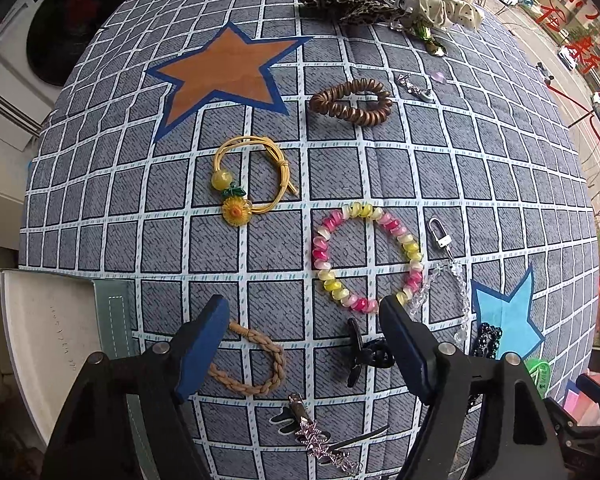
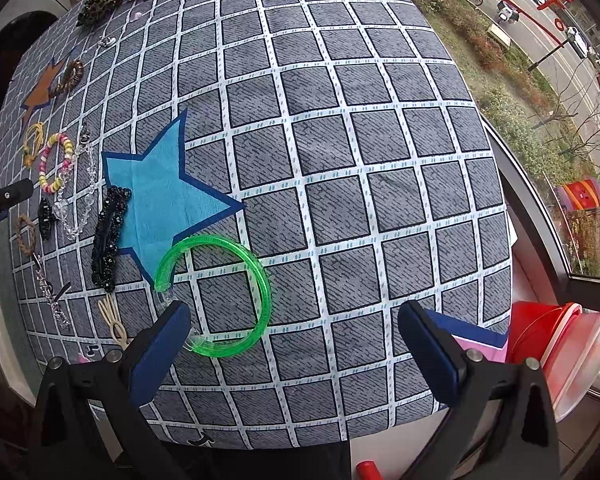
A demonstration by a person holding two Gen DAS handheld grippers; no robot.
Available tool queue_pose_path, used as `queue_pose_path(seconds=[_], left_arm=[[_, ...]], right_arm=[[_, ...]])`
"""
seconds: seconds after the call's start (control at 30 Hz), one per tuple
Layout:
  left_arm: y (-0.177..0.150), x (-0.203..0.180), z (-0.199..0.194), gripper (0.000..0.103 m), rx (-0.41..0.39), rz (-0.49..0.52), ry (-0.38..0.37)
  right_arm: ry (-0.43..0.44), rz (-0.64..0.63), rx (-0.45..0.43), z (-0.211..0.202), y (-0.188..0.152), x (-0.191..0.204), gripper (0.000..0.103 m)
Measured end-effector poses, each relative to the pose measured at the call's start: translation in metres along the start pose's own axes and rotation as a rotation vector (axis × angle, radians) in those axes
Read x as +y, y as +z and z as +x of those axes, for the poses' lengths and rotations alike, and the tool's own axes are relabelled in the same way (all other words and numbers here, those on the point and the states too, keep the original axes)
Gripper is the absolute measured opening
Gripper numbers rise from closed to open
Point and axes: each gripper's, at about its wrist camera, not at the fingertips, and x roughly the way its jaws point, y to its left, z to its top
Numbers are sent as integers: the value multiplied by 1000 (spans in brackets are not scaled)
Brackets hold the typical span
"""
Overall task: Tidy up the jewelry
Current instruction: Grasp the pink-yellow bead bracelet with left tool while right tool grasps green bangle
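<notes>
In the left wrist view, the left gripper (image 1: 304,344) is held released above the braided bracelet (image 1: 256,364) and black claw clip (image 1: 366,354), seemingly for choosing. In the right wrist view, the right gripper (image 2: 296,344) is held released, nothing grasped; the green bangle (image 2: 220,296) is left beside its left finger.

Table cover: a grey checked tablecloth (image 1: 380,168) with white grid lines fills the space ahead of both grippers.
Window: a pane (image 2: 540,80) runs along the right gripper's right side, dark frame at its foot, red characters stuck on the glass.
Outside: a street with cars (image 2: 580,40), shrubs and bare trees, seen from above.
Light: flat daylight.
Far left: a white appliance with a round dark door (image 1: 76,20), possibly a washing machine.
</notes>
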Motion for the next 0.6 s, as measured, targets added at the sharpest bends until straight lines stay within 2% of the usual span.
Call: queue_pose_path(seconds=[0.07, 0.1, 0.13, 0.2, 0.27, 0.33, 0.37, 0.43, 0.47, 0.5, 0.53, 0.6], left_arm=[[8, -5, 9, 83, -2, -7, -4], [11, -7, 12, 80, -2, -11, -9], [14, -7, 17, 71, 2, -15, -11], [17, -8, 20, 69, -9, -12, 1], [19, -12, 21, 66, -15, 2, 1], [20, -20, 19, 46, -28, 29, 11], [21, -24, 18, 40, -30, 39, 7], [21, -30, 18, 15, -29, 59, 2], [20, -32, 16, 15, -29, 61, -5], [21, -35, 17, 15, -28, 58, -12], [20, -36, 15, 15, -31, 54, -20], [22, -36, 11, 15, -39, 46, -43]], right_arm=[[-5, -12, 0, 7, 1, 0, 101], [-8, -16, 0, 9, 1, -1, 97], [-8, -19, -1, 13, 2, -1, 95], [-9, -24, -2, 19, 2, -2, 93], [-16, -29, -1, 27, 2, -3, 83], [-31, -44, -26, 34, 1, -1, 80], [-33, -55, -35, 39, 4, 1, 79], [-33, -71, -44, 37, 0, 9, 71], [-33, -82, -50, 36, -1, 12, 66], [-34, -93, -59, 33, -4, 16, 53], [-35, -104, -67, 32, -5, 20, 33], [-27, -110, -62, 31, -4, 28, 10]])
